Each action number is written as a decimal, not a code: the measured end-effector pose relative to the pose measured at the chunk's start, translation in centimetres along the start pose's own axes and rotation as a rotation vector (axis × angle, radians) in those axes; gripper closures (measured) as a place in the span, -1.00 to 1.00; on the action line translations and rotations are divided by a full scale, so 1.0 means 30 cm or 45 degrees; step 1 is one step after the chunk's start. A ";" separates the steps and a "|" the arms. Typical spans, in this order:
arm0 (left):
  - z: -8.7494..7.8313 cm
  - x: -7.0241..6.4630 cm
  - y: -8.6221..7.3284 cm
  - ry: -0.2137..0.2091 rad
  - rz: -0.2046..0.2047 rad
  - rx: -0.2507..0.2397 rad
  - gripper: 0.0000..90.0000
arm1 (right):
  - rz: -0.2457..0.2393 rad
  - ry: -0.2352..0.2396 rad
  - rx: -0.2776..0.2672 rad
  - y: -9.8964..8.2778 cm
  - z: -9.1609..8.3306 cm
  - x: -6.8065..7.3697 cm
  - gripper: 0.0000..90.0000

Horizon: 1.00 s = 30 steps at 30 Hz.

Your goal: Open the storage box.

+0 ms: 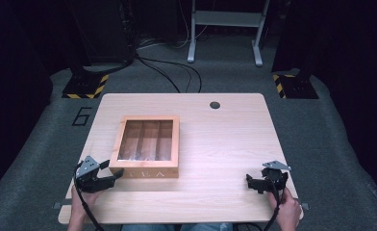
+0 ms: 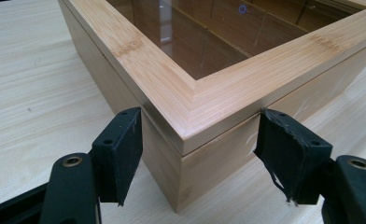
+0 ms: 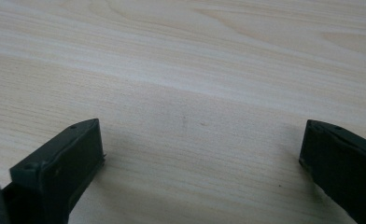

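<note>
One wooden tea box (image 1: pixel 146 147) sits on my tabletop (image 1: pixel 225 144), left of centre and toward the near edge. It is close to square from above, a little longer front to back, and its front face, lettered "TEA" (image 1: pixel 147 173), points toward the person's side of the tabletop. Its sides run roughly square with the tabletop edges, turned only slightly.

The lid is down and has a clear window framed in light wood. Through the window I count three long compartments running front to back, split by two wooden dividers. I see a pale glare on the pane near the front, and I cannot tell whether anything lies in the compartments.

My left gripper (image 1: pixel 101 174) is at the box's near left corner, held in the left hand (image 1: pixel 81 199). In the left gripper view (image 2: pixel 200 144) the jaws are spread wide, one on each side of that corner; the corner of the lid and the seam beneath it lie between them. The pads (image 2: pixel 123 149) look just beside the wood, and I cannot tell if they touch it. The right-hand pad is frayed along its edge.

My right gripper (image 1: pixel 255 182) is well apart from the box, near the right front corner of the tabletop, in the right hand (image 1: pixel 288 209). In the right gripper view (image 3: pixel 202 154) its jaws are spread over bare wood grain, holding nothing.

Beyond the tabletop there is grey carpet (image 1: pixel 321 139) with black cables (image 1: pixel 172 72) across it.
</note>
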<state>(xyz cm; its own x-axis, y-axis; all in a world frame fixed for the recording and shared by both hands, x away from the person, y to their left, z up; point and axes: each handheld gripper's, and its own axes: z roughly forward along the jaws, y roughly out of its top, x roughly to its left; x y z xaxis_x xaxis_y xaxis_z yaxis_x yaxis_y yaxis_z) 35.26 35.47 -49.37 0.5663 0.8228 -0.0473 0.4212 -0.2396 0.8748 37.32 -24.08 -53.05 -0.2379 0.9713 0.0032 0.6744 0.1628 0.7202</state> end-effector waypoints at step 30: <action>-0.004 -0.009 0.051 0.073 0.047 -0.079 -0.31 | 0.004 0.000 0.002 0.000 0.000 0.001 -1.00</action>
<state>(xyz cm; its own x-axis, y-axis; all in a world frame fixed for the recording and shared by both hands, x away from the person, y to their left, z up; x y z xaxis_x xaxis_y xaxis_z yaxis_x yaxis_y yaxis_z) 35.67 34.95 -47.96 0.5384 0.8426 0.0119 0.3547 -0.2395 0.9038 37.31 -24.05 -53.05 -0.2357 0.9718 0.0053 0.6761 0.1601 0.7192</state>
